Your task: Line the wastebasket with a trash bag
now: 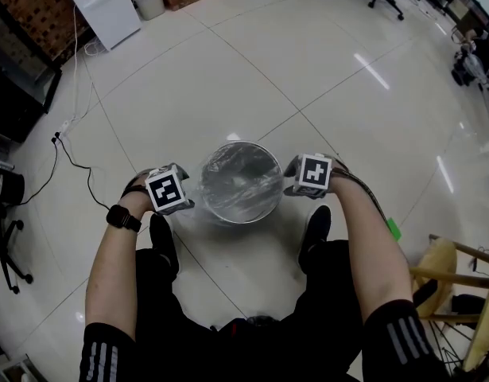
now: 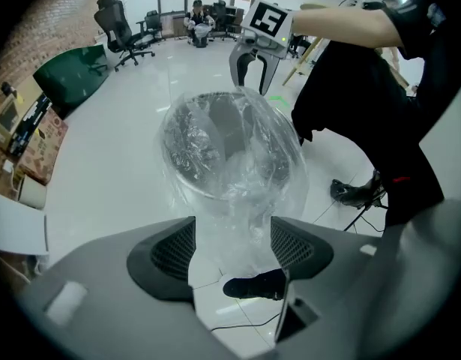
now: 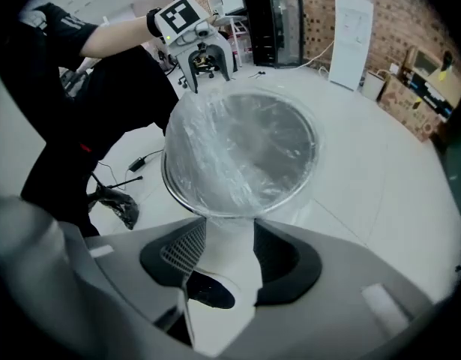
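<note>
My left gripper and right gripper flank the floor-standing wastebasket, with the trash bag lining it and lapping its rim. All 4 fingers are spread. Loose film seemingly crosses my left gap, unpinched.

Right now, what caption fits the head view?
The left gripper and right gripper flank a round metal wastebasket lined with a clear plastic trash bag.
</note>
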The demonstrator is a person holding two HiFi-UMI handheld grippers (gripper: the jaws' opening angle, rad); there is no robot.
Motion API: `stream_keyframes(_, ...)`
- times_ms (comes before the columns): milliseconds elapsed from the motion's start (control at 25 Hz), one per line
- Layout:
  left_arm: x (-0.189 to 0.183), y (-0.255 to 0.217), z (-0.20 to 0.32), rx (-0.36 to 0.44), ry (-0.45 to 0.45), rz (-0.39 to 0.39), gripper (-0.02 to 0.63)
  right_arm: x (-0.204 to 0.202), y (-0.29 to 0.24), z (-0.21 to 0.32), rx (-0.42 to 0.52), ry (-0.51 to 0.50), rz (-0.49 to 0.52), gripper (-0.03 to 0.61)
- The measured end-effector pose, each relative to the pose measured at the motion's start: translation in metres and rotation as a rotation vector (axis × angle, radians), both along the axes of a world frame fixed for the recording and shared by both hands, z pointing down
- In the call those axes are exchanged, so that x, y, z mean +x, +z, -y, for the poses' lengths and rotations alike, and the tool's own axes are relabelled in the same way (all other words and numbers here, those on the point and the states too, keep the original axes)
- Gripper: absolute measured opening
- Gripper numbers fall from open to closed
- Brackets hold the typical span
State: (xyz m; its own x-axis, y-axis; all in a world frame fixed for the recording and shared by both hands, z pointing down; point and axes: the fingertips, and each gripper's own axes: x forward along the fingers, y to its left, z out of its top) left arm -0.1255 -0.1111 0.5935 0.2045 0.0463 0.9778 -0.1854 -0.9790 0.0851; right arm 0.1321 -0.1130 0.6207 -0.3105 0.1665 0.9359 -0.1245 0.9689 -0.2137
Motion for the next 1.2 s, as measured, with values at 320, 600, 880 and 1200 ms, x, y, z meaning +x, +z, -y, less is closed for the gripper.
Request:
stream_keyframes(320, 0.016, -0.02, -0.005, 0.077, -0.003, -0.068, 0.31, -0.004, 0.003, -0.036, -0.118, -0.05, -0.008, 0.199)
stream_keyframes(600, 0.017, 0.042, -0.015, 0.017, -0.109, -0.04, 0.334, -0.013, 0.034, -0.052, -0.215, 0.062, 0.012, 0.198)
stream_keyframes(880, 0.034, 0.068, -0.02, 0.008, -0.202, -0.099, 0.374, -0.021, 0.049, -0.056, -0.293, 0.18, 0.073, 0.198)
stream_keyframes(1200, 0.04, 0.088, -0.021, 0.095, -0.162, -0.054, 0.38, -0.024, 0.086, -0.062, -0.214, 0.205, -0.007, 0.198)
